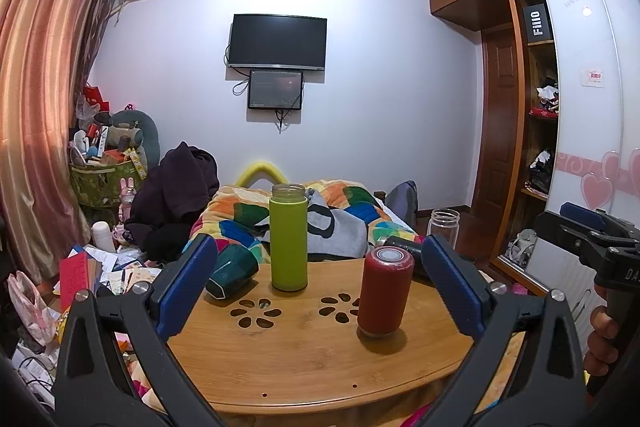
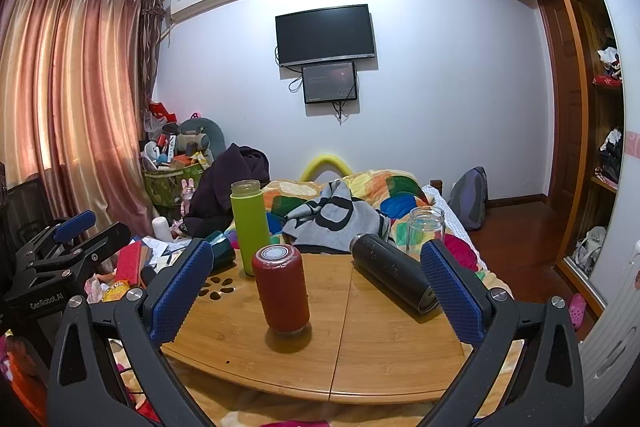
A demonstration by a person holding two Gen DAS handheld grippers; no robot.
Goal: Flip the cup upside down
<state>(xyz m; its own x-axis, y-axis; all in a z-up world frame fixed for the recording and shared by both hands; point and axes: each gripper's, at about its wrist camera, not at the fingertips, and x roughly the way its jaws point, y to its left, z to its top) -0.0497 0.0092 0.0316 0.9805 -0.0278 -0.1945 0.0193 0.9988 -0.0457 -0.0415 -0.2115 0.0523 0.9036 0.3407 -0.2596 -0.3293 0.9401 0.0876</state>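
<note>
A red cup (image 1: 385, 291) stands upside down, base up, on the right half of the round wooden table (image 1: 304, 371); it shows mid-table in the right wrist view (image 2: 282, 290). A lime green cup (image 1: 289, 239) stands upright with its mouth open, at the back (image 2: 250, 227). A dark green cup (image 1: 232, 271) lies on its side at the left edge (image 2: 221, 250). A black cup (image 2: 394, 277) lies on its side at the right. A clear glass jar (image 2: 426, 229) stands upright behind it. My left gripper (image 1: 316, 287) and right gripper (image 2: 320, 291) are open and empty, in front of the table.
A bed with a colourful quilt (image 2: 372, 199) lies behind the table. Clutter, papers and a basket (image 1: 104, 183) fill the floor at left. A wardrobe (image 2: 592, 131) stands at right. The right gripper's body (image 1: 592, 247) shows at the right edge of the left view.
</note>
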